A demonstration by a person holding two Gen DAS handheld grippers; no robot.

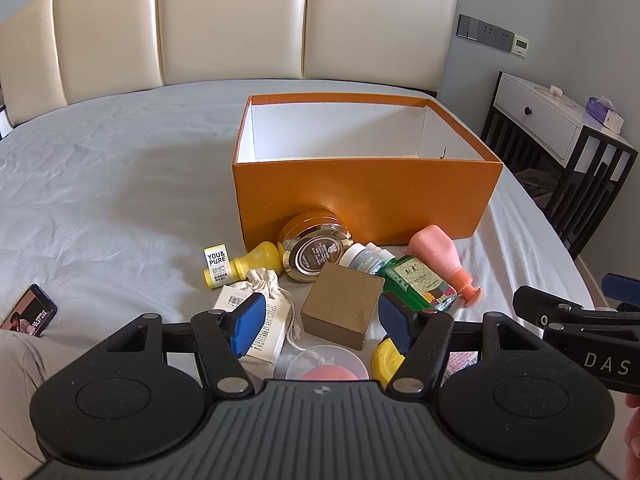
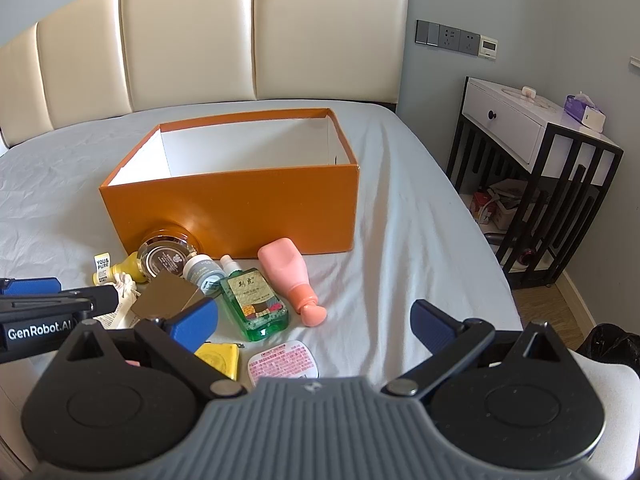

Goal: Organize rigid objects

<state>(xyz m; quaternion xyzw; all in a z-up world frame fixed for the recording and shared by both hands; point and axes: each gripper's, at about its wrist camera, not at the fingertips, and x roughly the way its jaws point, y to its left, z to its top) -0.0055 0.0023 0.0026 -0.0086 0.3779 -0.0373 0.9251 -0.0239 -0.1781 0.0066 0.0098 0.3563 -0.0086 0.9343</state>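
Observation:
An open orange box [image 1: 360, 196] [image 2: 240, 204] with a white inside stands on the bed; nothing shows inside it. In front of it lies a cluster: a brown cube box [image 1: 340, 306], a gold round jar [image 1: 314, 246] [image 2: 166, 256], a yellow bottle [image 1: 240, 264], a green flat bottle [image 1: 420, 284] [image 2: 256, 304], a pink bottle [image 1: 444, 264] [image 2: 292, 276]. My left gripper [image 1: 324, 326] is open, hovering just before the brown cube. My right gripper [image 2: 312, 326] is open and empty, above the sheet right of the cluster.
A white carton [image 1: 256, 328], a cloth pouch [image 1: 264, 284], a yellow tape measure [image 2: 220, 358], a pink-labelled lid [image 2: 284, 362] and a clear cup [image 1: 326, 362] lie near me. A phone [image 1: 28, 312] lies at left. A nightstand [image 2: 532, 160] stands right of the bed.

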